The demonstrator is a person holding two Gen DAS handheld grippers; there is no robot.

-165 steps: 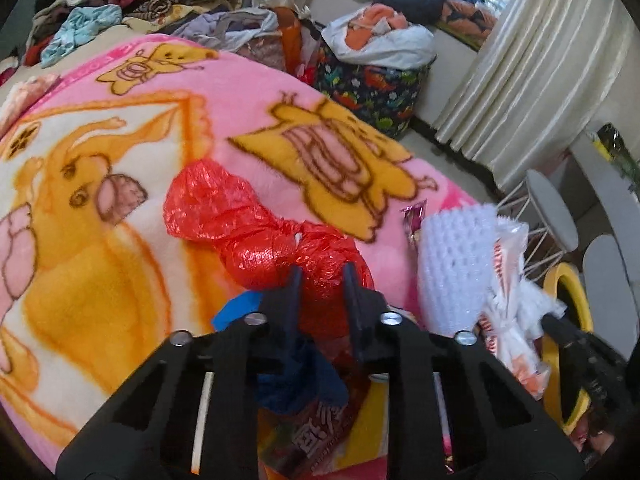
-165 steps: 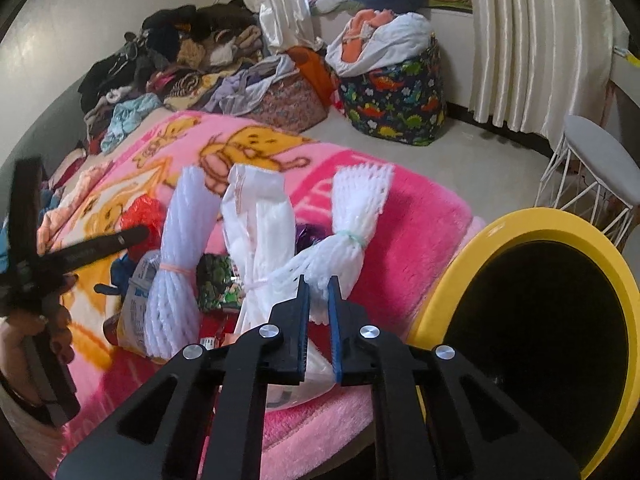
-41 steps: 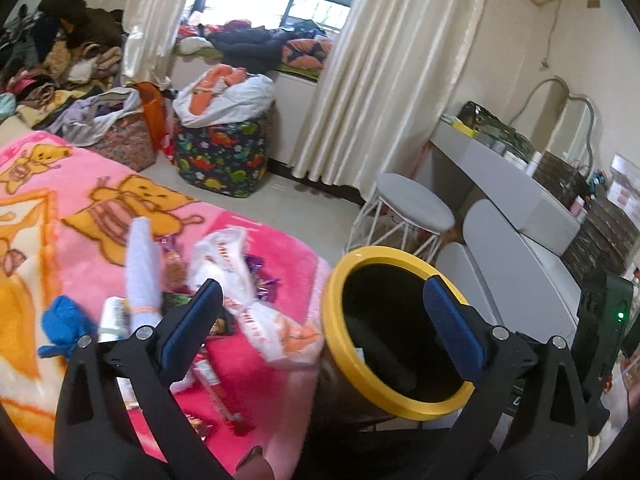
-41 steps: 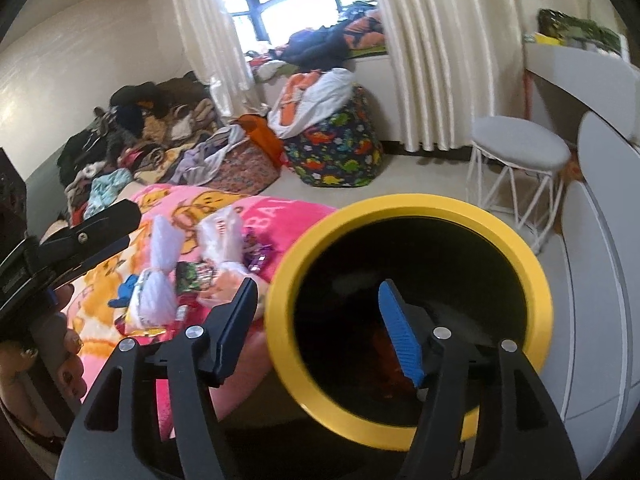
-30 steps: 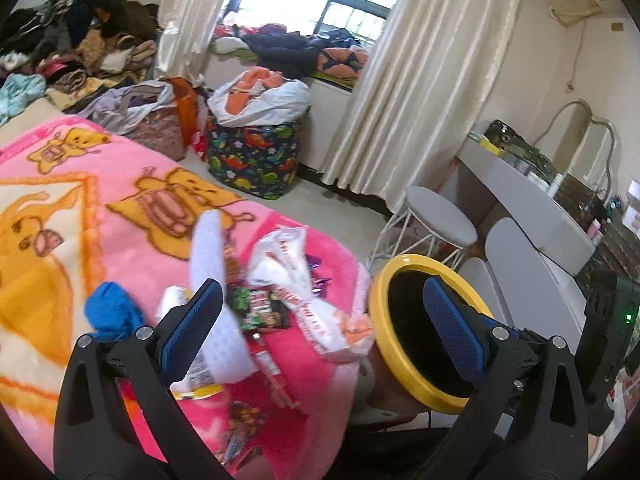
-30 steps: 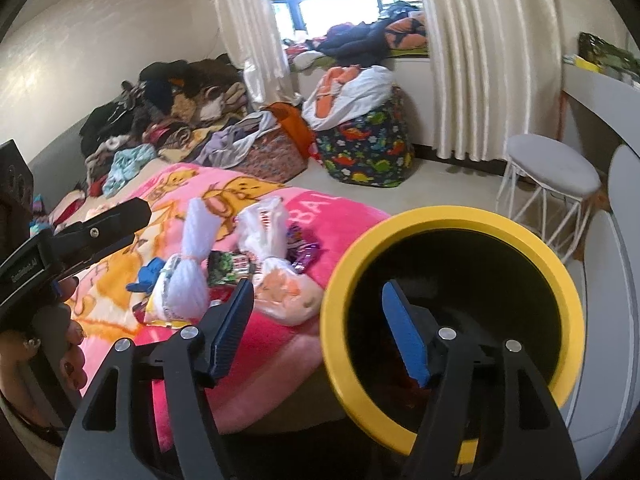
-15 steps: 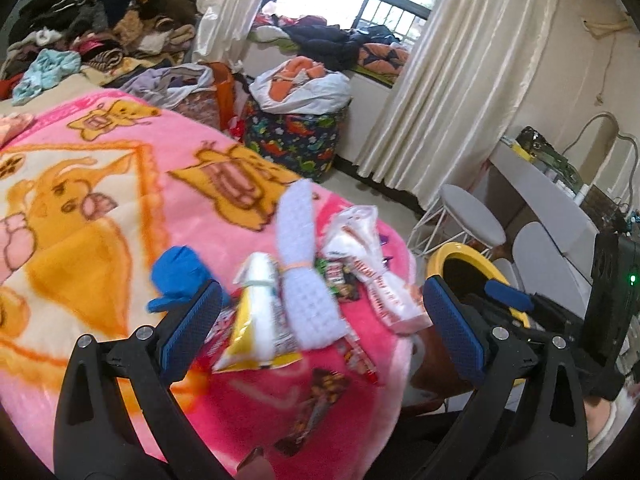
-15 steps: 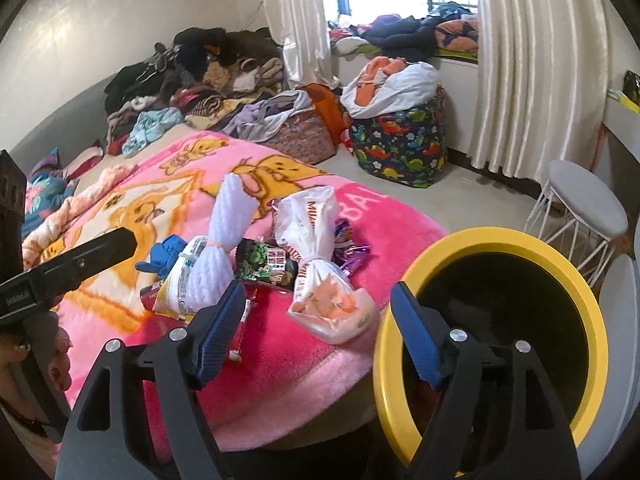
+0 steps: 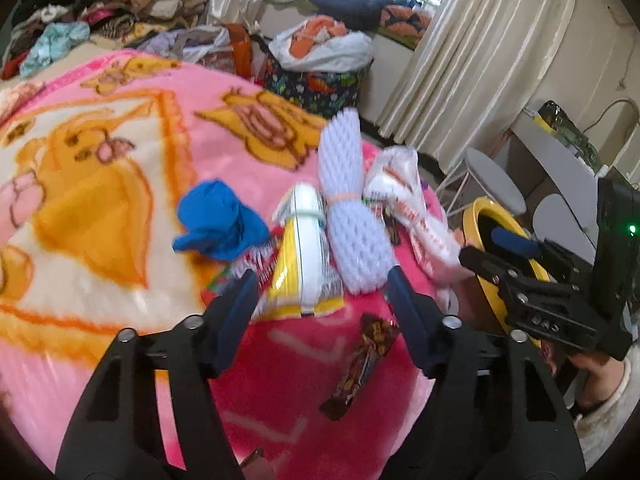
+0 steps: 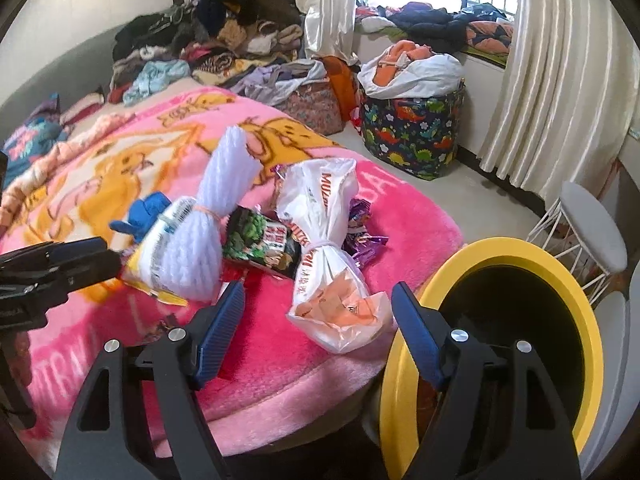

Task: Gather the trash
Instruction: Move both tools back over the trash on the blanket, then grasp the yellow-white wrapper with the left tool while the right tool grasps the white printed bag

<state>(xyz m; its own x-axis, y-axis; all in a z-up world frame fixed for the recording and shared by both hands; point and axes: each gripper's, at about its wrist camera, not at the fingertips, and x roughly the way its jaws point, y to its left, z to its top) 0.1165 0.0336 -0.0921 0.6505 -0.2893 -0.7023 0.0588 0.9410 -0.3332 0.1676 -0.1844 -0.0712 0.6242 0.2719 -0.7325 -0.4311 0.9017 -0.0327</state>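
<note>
On bed (image 10: 280, 360): tied bag (image 10: 328, 264), light, crinkly; grab at knot. Left gripper (image 9: 320, 296) fingers closing, nothing between them; right gripper (image 10: 318, 312) fingers staying open, holding nothing.

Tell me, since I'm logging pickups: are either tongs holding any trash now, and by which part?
Nothing is held. The left tongs are closing above the yellow snack bag without touching it; the right tongs stand open before the tied white plastic bag.
</note>
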